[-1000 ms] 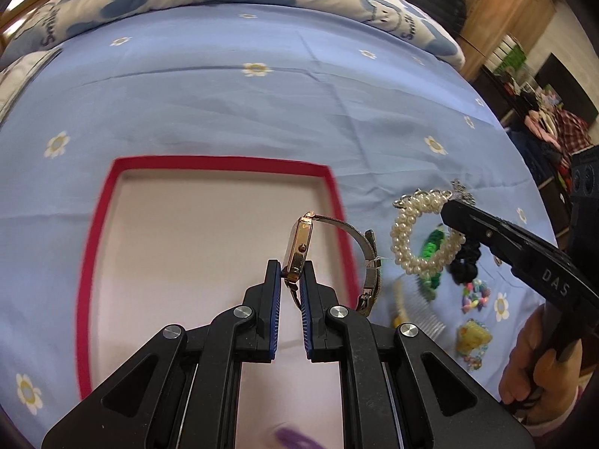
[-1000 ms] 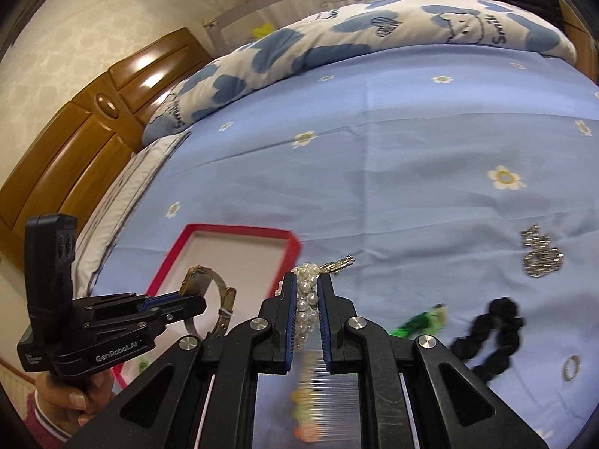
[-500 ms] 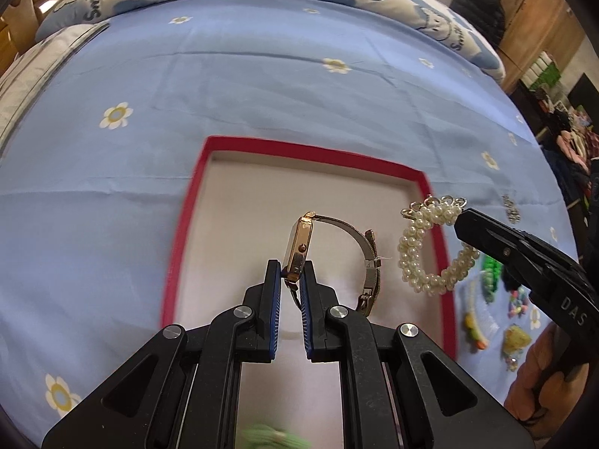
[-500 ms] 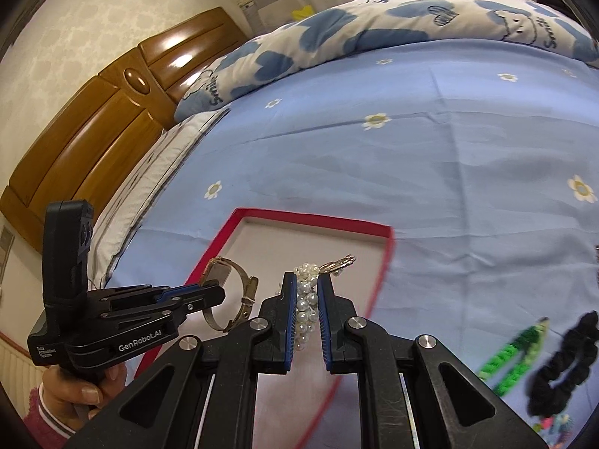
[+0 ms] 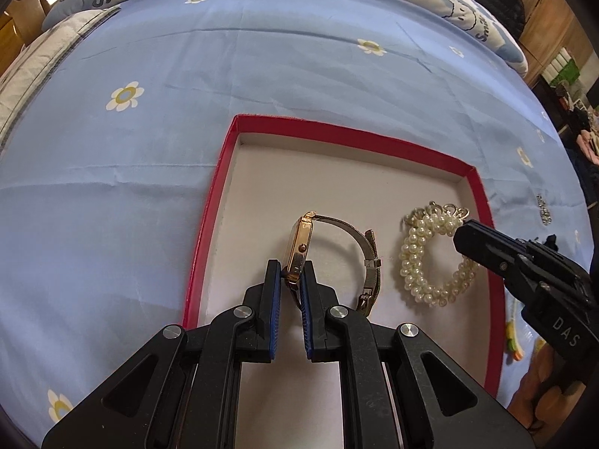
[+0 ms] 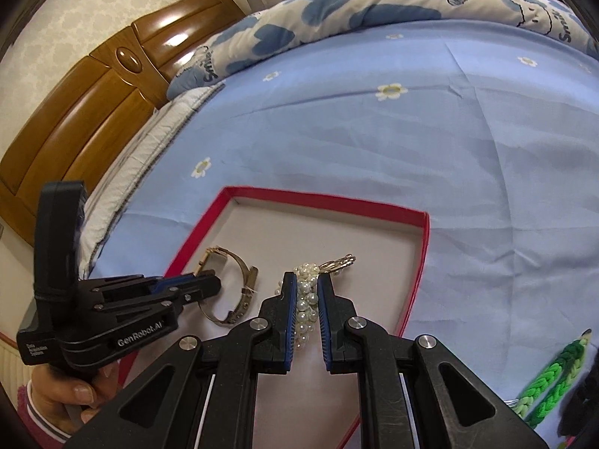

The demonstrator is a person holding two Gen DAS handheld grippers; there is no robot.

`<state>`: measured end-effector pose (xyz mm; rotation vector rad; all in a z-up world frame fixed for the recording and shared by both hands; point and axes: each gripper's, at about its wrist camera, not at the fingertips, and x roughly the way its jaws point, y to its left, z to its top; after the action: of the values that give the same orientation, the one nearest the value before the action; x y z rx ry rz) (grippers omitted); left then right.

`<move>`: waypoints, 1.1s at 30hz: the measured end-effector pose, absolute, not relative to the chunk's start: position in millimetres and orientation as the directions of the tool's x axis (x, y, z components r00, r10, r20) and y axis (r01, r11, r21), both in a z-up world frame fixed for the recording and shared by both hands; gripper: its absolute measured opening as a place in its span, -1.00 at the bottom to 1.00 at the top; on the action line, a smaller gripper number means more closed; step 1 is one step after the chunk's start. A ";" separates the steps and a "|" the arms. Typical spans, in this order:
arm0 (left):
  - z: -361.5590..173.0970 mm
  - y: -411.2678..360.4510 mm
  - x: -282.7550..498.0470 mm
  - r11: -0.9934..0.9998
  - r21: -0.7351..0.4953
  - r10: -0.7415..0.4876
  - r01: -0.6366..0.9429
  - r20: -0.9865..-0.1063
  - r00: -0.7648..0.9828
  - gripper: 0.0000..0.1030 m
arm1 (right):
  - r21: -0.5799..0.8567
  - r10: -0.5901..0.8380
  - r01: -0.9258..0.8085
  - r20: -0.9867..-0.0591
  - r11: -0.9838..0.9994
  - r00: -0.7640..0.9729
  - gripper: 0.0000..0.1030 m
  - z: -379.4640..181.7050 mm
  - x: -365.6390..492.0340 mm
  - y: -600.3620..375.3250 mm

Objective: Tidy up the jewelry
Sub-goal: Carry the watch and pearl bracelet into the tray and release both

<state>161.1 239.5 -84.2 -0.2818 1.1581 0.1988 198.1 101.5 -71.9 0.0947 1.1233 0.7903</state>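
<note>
Left wrist view: the left gripper (image 5: 292, 280) is clamped on a gold watch (image 5: 299, 250) above the red tray (image 5: 209, 217) on the bed (image 5: 112, 187). Beside it, the right gripper (image 6: 307, 292) pinches a pearl bracelet (image 6: 305, 299) over that tray.

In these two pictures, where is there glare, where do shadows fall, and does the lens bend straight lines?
Left wrist view: sharp; the watch casts a soft shadow on the floor of the red box, whose straight rim bows. Right wrist view: glare on the wooden headboard; the green braid near the edge is slightly blurred.

A home bedroom: flowered bedsheet (image 6: 374, 142), quilt (image 6: 374, 7), wooden headboard (image 6: 93, 86).
</note>
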 end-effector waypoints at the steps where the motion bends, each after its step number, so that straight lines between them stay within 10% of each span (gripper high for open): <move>1: -84.8 239.1 161.7 0.948 -0.113 0.012 -0.298 -0.922 0.387 -0.84 | 0.443 0.605 -0.517 -0.772 0.732 0.194 -0.80 -74.1 198.0 101.6; 33: -60.4 227.5 141.5 0.941 -0.084 0.058 -0.327 -0.914 0.402 -0.45 | 0.474 0.624 -0.492 -0.756 0.730 0.199 -0.30 -55.6 188.9 71.3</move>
<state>141.5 227.5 -60.4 -0.2671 1.1347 0.2464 188.9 71.3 -55.6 0.1374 1.1258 0.7841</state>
